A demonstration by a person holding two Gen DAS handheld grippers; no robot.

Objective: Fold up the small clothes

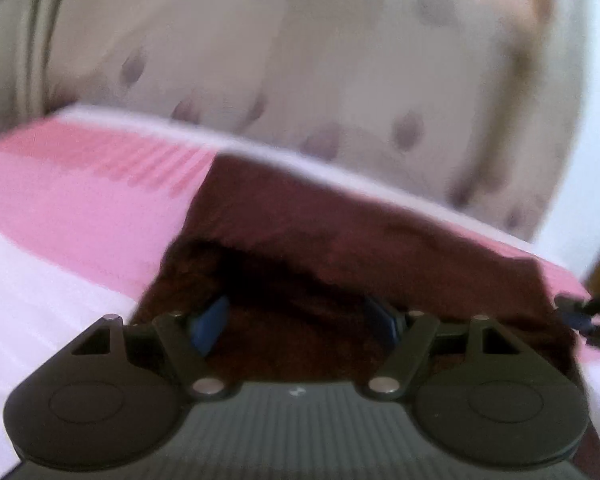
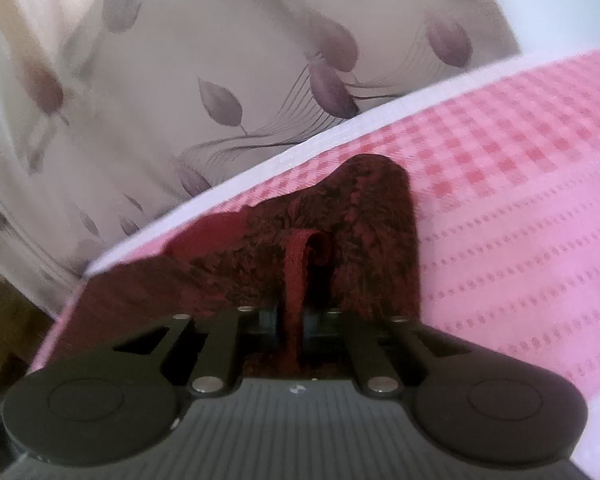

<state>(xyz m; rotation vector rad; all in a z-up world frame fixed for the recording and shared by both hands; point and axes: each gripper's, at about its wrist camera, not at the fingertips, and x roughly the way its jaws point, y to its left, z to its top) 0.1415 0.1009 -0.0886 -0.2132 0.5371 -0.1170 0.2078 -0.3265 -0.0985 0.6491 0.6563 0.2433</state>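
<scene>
Nearest us, the right gripper (image 2: 296, 316) stands narrow with a red strap (image 2: 296, 280) of the maroon cloth (image 2: 360, 232) between its fingers; we cannot tell whether they press on it. Our left gripper (image 1: 300, 320) stands wide, its blue pads (image 1: 210, 322) either side of a fold, apparently not pinching. The cloth lies on the pink checked bedcover (image 2: 500, 200), near its far edge. We judge it soft, light, fluffy and limp: grip hems or corners, never the bulk.
</scene>
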